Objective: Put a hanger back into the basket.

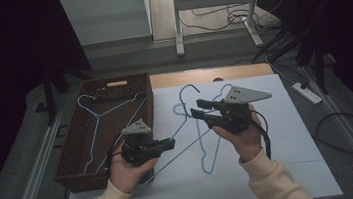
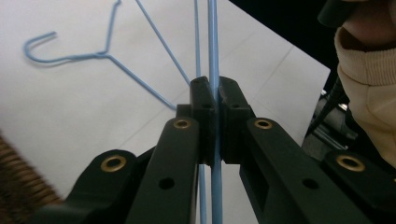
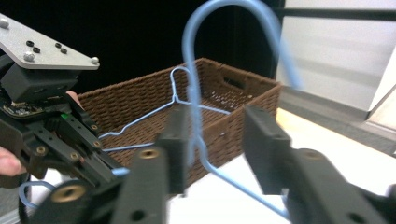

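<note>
My left gripper (image 1: 172, 143) (image 2: 215, 86) is shut on the straight bar of a blue wire hanger (image 1: 190, 148) (image 2: 214, 42), just above the white mat. That hanger's hook (image 3: 196, 93) rises between the jaws of my right gripper (image 1: 197, 107) (image 3: 218, 116). These jaws stand apart, and the wire runs close to one of them without being clamped. The left gripper (image 3: 109, 168) also appears low at the left of the right gripper view. Another blue hanger (image 1: 210, 158) (image 2: 70, 58) lies flat on the mat.
A brown wicker basket (image 1: 70, 157) (image 3: 233, 100) stands at the left of the table with a blue hanger (image 1: 97, 116) (image 3: 154, 112) inside it. The white mat (image 1: 289, 132) covers the table. Cables lie on the floor to the right.
</note>
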`<state>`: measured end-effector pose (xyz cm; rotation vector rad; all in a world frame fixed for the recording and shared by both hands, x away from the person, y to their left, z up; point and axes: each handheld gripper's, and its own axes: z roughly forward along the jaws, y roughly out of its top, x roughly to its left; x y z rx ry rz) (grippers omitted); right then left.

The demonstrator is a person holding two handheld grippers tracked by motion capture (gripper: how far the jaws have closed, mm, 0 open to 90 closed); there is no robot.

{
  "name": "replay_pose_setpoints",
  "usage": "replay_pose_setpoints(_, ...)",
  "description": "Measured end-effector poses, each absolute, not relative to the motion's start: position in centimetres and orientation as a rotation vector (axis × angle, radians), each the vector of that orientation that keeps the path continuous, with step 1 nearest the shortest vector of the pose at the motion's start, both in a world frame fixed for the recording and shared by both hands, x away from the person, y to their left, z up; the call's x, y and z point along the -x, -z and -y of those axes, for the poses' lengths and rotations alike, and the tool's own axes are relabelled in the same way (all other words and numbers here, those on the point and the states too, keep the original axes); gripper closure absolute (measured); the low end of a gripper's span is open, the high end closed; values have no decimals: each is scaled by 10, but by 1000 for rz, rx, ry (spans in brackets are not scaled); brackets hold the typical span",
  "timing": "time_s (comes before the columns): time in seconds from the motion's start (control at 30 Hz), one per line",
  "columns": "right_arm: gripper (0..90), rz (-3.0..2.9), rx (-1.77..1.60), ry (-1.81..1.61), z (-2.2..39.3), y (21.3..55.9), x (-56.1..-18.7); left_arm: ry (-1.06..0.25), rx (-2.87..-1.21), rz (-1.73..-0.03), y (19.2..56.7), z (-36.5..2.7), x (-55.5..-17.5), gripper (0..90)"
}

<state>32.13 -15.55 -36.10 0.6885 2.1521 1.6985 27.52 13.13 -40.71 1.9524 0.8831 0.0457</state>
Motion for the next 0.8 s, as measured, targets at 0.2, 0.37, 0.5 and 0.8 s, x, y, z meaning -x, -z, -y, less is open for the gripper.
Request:
replay_pose_setpoints(0.2,423,-2152,-703,-1619,179,366,-320,-78,-1900,-900,399,-147,-273,864)
replay_pose_setpoints(0.37,377,-2163,-756,-1566,201,379,-322,-106,-1860,-910,392,-161,-272,863)
replay_pose_setpoints(0.5,344,-2160,-775,-1527,215,389,-323,-125,-1834,-917,386,-172,-272,863)
replay_pose_setpoints(0.8,284,-2157,-866,-1420,241,413,-323,-165,-1766,-950,379,-197,-273,864)
